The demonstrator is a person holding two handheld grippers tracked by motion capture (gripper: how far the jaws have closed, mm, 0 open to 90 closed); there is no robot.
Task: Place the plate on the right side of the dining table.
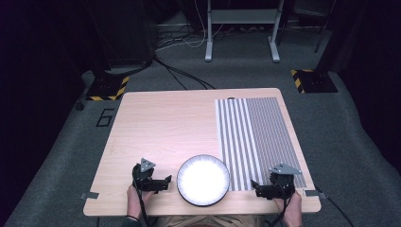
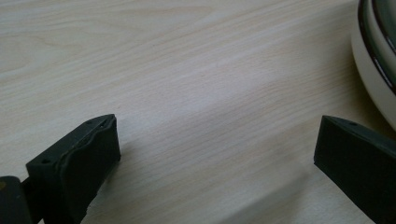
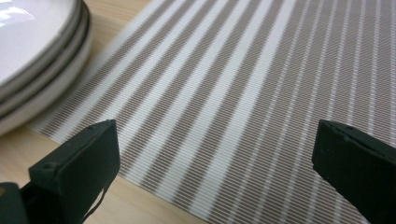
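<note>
A stack of white plates (image 1: 203, 180) with dark rims sits near the table's front edge, its right side overlapping the striped placemat (image 1: 255, 137). My left gripper (image 1: 161, 182) lies just left of the stack, jaws wide open over bare wood, the plate rim (image 2: 373, 60) close to its right jaw. My right gripper (image 1: 264, 189) sits to the right of the stack at the placemat's near edge. Its jaws stand wide apart above the stripes (image 3: 243, 93), with the stacked plates (image 3: 37, 60) at the upper left. Nothing is between either pair of jaws.
The light wooden table (image 1: 156, 127) has bare room at its left and back. Small metal clips (image 1: 89, 195) sit at its front corners. Beyond it are grey carpet, cables and a white frame's legs (image 1: 241, 28).
</note>
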